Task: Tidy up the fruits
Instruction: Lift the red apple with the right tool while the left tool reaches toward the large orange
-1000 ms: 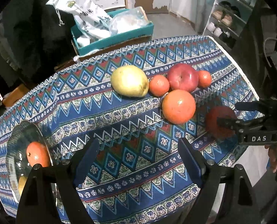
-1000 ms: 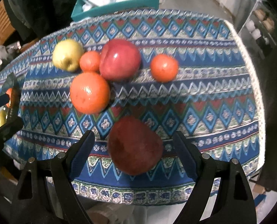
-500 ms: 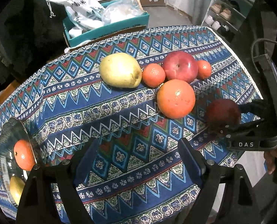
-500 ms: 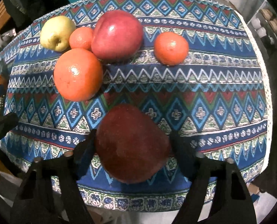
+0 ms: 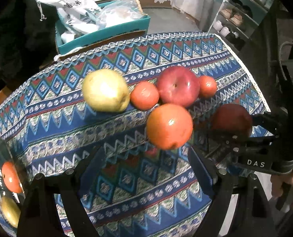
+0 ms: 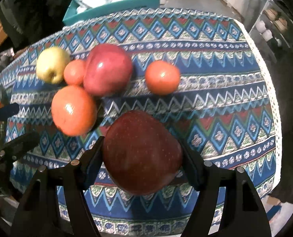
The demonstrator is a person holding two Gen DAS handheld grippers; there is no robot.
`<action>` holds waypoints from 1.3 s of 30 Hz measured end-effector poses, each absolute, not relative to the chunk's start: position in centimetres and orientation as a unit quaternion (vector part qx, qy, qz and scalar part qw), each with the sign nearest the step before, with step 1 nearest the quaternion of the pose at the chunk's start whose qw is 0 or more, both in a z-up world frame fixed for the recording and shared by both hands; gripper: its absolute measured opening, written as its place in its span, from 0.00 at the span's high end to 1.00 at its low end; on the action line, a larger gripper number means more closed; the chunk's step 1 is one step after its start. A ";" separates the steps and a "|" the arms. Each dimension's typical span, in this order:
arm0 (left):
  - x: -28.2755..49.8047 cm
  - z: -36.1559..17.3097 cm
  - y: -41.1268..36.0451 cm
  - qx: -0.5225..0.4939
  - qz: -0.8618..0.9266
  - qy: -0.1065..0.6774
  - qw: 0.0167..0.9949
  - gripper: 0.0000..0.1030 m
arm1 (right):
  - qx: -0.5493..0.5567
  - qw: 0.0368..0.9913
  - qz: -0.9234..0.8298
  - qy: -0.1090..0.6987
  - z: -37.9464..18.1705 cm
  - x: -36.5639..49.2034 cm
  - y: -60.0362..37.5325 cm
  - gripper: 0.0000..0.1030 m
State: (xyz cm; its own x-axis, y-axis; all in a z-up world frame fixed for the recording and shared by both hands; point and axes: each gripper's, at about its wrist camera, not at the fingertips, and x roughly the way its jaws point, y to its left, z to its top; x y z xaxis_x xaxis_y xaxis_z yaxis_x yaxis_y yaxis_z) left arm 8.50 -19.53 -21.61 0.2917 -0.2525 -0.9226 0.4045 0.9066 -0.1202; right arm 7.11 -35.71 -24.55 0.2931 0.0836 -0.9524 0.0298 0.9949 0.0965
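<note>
My right gripper [image 6: 142, 159] has its pads on both sides of the dark apple [image 6: 141, 152], so it's clamped on that one. The apple sits on the cloth [image 6: 215, 102] near the table's front edge. I'll use it as the reference for everything else.

Just to the left of the dark apple, almost touching it, is the big orange [image 6: 73, 110]. Behind the orange, further from the apple, is the red apple [image 6: 108, 69], with a small tangerine [image 6: 74, 72] tucked against its left side and the yellow apple [image 6: 52, 65] right beside that. Another tangerine [image 6: 162, 77] sits on its own, straight back from the dark apple and a bit right of the red one.

My left gripper [image 5: 144, 169] is spread wide with nothing between the fingers, only cloth under it. It hangs to the left of the dark apple, in front of the orange. From that camera the dark apple [image 5: 231, 118] shows pinched in the other gripper's fingers, and my right hand [image 5: 288, 187] is on the handle.

Way off to the left of the dark apple, at the table's far end, is the glass bowl [image 5: 0, 150] with an orange fruit [image 5: 11, 176] and a yellow one [image 5: 10, 210] in it. Behind the table there's a teal box [image 5: 111, 33] with bags in it.
</note>
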 end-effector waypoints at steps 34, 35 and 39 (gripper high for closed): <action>11.2 -27.4 -24.7 0.067 -0.220 0.591 0.773 0.32 | 0.068 0.826 -0.005 0.559 -23.6 8.1 -39.6 0.30; 11.1 -27.4 -24.6 0.068 -0.219 0.590 0.774 0.32 | 0.068 0.827 -0.004 0.557 -23.5 8.1 -39.5 0.30; 10.4 -27.2 -24.1 0.063 -0.212 0.589 0.777 0.33 | 0.064 0.832 -0.003 0.551 -22.8 8.0 -39.3 0.30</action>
State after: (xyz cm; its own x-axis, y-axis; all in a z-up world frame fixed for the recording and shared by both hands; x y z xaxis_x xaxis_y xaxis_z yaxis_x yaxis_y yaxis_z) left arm 10.42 -24.06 -27.23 0.2154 -0.2555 -0.9425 0.4045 0.9018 -0.1520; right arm 8.05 -39.26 -22.81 0.3922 0.0659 -0.9175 0.0756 0.9918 0.1035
